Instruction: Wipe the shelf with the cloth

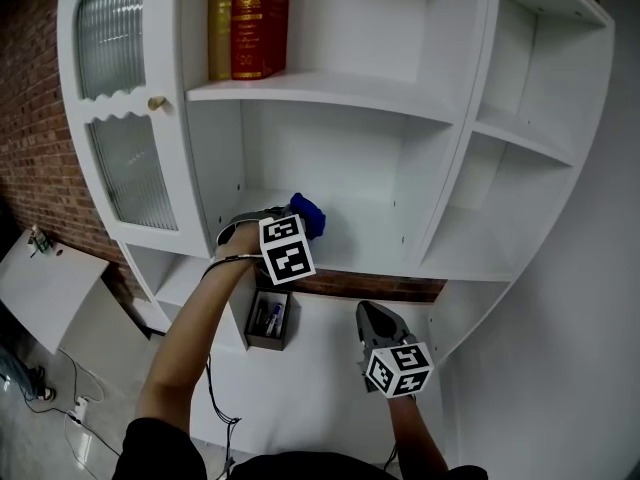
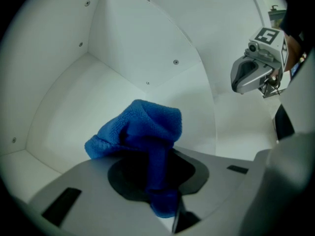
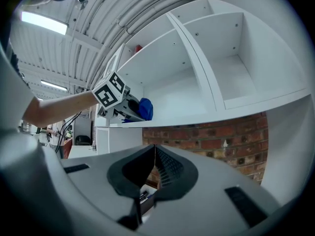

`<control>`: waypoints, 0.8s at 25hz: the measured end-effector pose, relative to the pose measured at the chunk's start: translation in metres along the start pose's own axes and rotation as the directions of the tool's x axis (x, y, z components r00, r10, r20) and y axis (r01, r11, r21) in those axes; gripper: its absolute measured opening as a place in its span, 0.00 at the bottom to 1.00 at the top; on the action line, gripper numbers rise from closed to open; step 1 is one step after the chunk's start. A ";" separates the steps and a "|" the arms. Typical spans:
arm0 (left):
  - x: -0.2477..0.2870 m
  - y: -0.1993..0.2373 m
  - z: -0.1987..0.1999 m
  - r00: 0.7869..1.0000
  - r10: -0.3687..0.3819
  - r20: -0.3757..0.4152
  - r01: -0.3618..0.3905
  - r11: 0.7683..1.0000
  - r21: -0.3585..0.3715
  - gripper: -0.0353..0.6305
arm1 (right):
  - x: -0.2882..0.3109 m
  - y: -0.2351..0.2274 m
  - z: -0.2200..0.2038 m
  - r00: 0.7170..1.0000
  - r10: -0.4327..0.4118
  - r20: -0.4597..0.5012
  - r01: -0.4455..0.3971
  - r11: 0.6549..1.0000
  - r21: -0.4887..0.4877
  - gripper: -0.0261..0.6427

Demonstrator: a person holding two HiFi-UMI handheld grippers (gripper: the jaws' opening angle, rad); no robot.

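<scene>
A blue cloth (image 1: 309,214) is bunched at the front of my left gripper (image 1: 292,224), which reaches into the lower middle compartment of the white shelf unit (image 1: 360,248). In the left gripper view the cloth (image 2: 142,132) is pinched between the shut jaws, its bulk resting over the white shelf floor (image 2: 83,107). My right gripper (image 1: 372,320) hangs below the shelf, in front of the brick strip, jaws shut with nothing between them. In the right gripper view the left gripper (image 3: 129,108) and cloth (image 3: 146,109) show at the shelf edge.
Red and yellow books (image 1: 248,20) stand on the upper shelf. A glass cabinet door (image 1: 122,108) with a brass knob is at left. A small dark box of pens (image 1: 268,320) hangs below the shelf. Side compartments (image 1: 500,208) lie to the right.
</scene>
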State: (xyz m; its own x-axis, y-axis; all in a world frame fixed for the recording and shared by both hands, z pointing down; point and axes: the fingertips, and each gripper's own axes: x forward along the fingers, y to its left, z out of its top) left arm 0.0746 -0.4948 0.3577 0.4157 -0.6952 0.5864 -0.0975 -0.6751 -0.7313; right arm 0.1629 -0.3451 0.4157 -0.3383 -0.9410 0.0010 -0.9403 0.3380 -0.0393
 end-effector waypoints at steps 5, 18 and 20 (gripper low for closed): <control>-0.008 0.001 -0.015 1.000 0.012 -0.022 -0.012 1.000 -0.022 0.19 | 0.004 0.010 0.000 1.000 0.025 -0.003 -0.025 1.000 -0.002 0.07; -0.024 0.003 -0.050 0.997 0.021 -0.080 -0.025 0.998 -0.054 0.19 | 0.019 0.034 0.003 0.997 0.076 0.004 -0.076 0.997 -0.005 0.07; -0.026 0.004 -0.056 0.995 0.024 -0.093 -0.029 0.998 -0.048 0.19 | 0.021 0.038 0.003 0.997 0.083 0.007 -0.083 0.997 -0.001 0.07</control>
State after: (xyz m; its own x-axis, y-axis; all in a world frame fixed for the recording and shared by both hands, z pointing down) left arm 0.0129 -0.4932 0.3590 0.3271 -0.7315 0.5983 -0.1529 -0.6657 -0.7304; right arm 0.1198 -0.3523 0.4114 -0.4144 -0.9100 -0.0096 -0.9092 0.4145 -0.0383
